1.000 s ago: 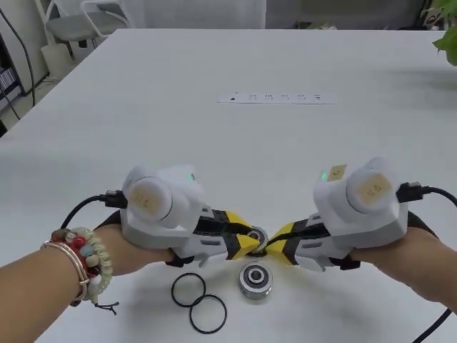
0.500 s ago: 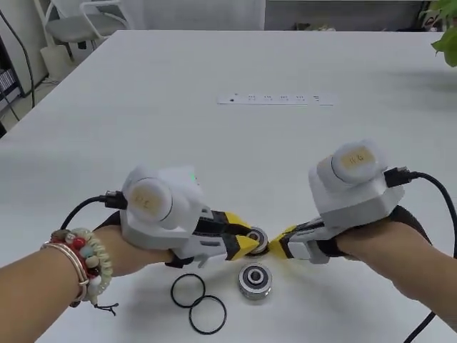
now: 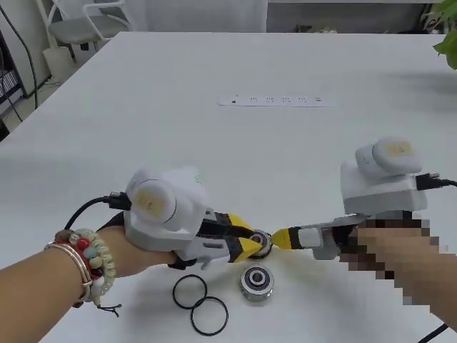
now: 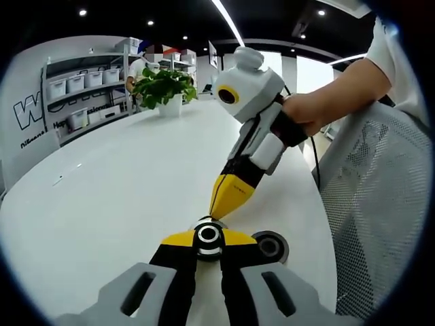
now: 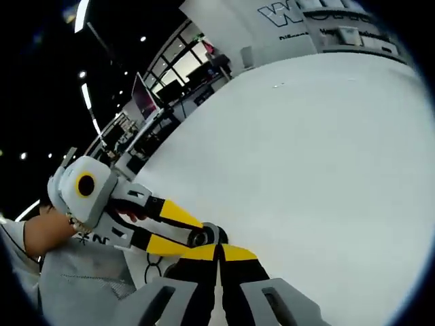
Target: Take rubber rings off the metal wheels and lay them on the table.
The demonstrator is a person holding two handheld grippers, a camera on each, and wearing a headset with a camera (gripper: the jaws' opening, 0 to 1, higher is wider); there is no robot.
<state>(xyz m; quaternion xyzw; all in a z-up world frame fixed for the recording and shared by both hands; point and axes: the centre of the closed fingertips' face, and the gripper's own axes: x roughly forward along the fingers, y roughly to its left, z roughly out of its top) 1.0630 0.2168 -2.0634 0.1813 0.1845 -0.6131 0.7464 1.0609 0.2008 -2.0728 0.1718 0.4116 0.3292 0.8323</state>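
Low over the table (image 3: 214, 143), your left gripper (image 3: 246, 244) clamps a metal wheel (image 4: 208, 236); your right gripper (image 3: 280, 238), tips pinched together, touches its rim. Pull sideways and the wheel could twist free.

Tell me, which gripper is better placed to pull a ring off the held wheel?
The right gripper, probably: its shut tips sit at the rim of the wheel, while the left gripper is busy clamping that wheel.

Black rubber rings (image 3: 200, 303), silver-and-black metal wheel (image 4: 208, 236), yellow-tipped claw on white left gripper (image 3: 255, 244), white table (image 3: 214, 143), multicoloured bead bracelet (image 3: 89, 256).
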